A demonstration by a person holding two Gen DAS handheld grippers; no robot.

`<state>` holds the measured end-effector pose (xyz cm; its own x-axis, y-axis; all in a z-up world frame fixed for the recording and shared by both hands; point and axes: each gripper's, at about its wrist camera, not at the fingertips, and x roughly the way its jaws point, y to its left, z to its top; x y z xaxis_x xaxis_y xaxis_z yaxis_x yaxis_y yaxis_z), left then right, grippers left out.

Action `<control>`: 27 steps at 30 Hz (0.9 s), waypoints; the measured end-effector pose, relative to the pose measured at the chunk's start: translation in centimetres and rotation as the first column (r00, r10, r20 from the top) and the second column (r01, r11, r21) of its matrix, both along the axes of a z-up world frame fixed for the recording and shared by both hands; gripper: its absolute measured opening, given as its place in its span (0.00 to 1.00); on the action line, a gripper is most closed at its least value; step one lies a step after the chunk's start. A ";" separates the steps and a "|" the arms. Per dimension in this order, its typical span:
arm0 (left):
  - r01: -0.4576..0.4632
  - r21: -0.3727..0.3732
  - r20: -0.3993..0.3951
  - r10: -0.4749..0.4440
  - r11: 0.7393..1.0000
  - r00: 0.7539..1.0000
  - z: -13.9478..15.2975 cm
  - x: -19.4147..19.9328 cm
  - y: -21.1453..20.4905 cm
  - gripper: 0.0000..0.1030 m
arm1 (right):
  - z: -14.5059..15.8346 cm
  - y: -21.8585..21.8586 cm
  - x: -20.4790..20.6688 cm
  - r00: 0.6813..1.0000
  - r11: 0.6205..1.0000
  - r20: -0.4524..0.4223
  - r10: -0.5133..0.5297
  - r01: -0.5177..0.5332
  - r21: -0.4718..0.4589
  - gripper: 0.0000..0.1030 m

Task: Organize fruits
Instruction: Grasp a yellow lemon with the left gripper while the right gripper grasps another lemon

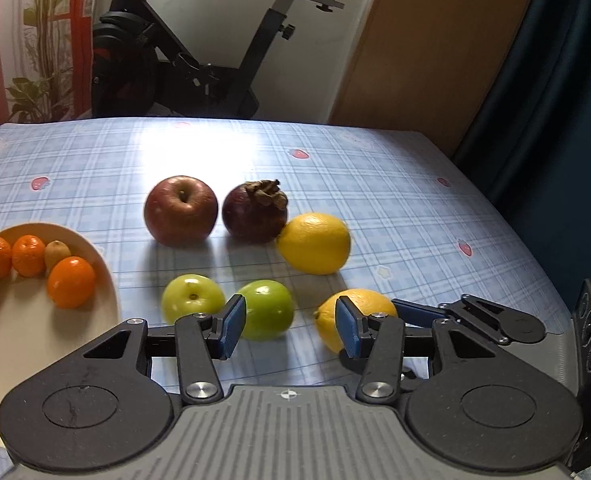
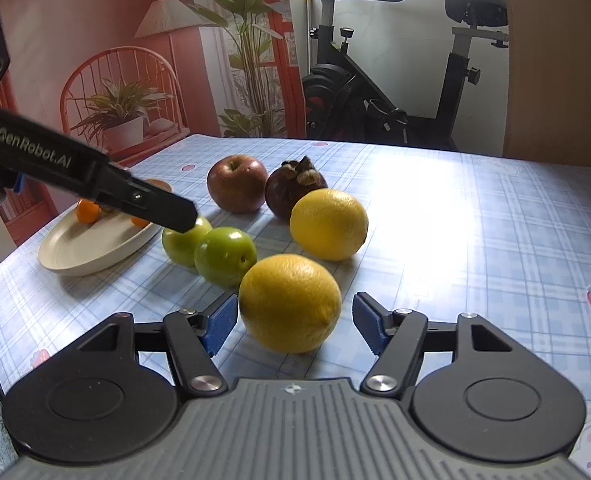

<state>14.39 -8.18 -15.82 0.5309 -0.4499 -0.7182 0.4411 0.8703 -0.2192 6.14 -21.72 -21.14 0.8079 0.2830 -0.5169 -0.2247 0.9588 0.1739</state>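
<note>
Loose fruit lies on the checked tablecloth: a red apple (image 1: 180, 212), a dark purple fruit with a dry crown (image 1: 253, 216), two lemons (image 1: 314, 243) (image 2: 289, 304) and two green apples (image 1: 191, 298) (image 1: 267, 308). A cream plate (image 1: 23, 320) at the left holds small oranges (image 1: 71, 282) and kiwis (image 1: 56, 254). My left gripper (image 1: 289, 330) is open and empty, just short of the right green apple. My right gripper (image 2: 294, 328) is open around the near lemon, with a gap at the right pad (image 2: 369, 326). The left gripper's finger (image 2: 167, 210) reaches over the green apples.
An exercise bike (image 2: 375, 92) and potted plants (image 2: 123, 120) stand beyond the table's far edge. A wooden panel (image 1: 435, 40) and a dark curtain (image 1: 555, 100) are at the right. The right half of the tablecloth (image 2: 495, 220) is bare.
</note>
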 end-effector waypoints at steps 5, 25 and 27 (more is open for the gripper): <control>0.051 0.003 -0.028 -0.051 0.999 0.998 -0.6 0.4 -2.4 0.50 | -0.7 0.2 0.0 1.000 1.000 0.011 0.023 -0.023 0.006 0.65; 0.043 -0.068 -0.167 -0.054 0.997 0.984 -2.4 2.5 -4.2 0.47 | -1.3 -2.4 0.4 0.999 0.989 -0.038 0.026 -0.020 0.149 0.59; 0.043 -0.064 -0.163 -0.054 0.997 0.985 -2.4 2.5 -4.3 0.48 | -1.3 -2.4 0.3 0.999 0.989 -0.038 0.025 -0.019 0.150 0.59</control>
<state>16.85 -12.49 -18.22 0.3840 -0.5175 -0.7647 0.4359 0.8317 -0.3439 6.48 -24.12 -22.45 0.7804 0.3772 -0.4988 -0.2357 0.9162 0.3240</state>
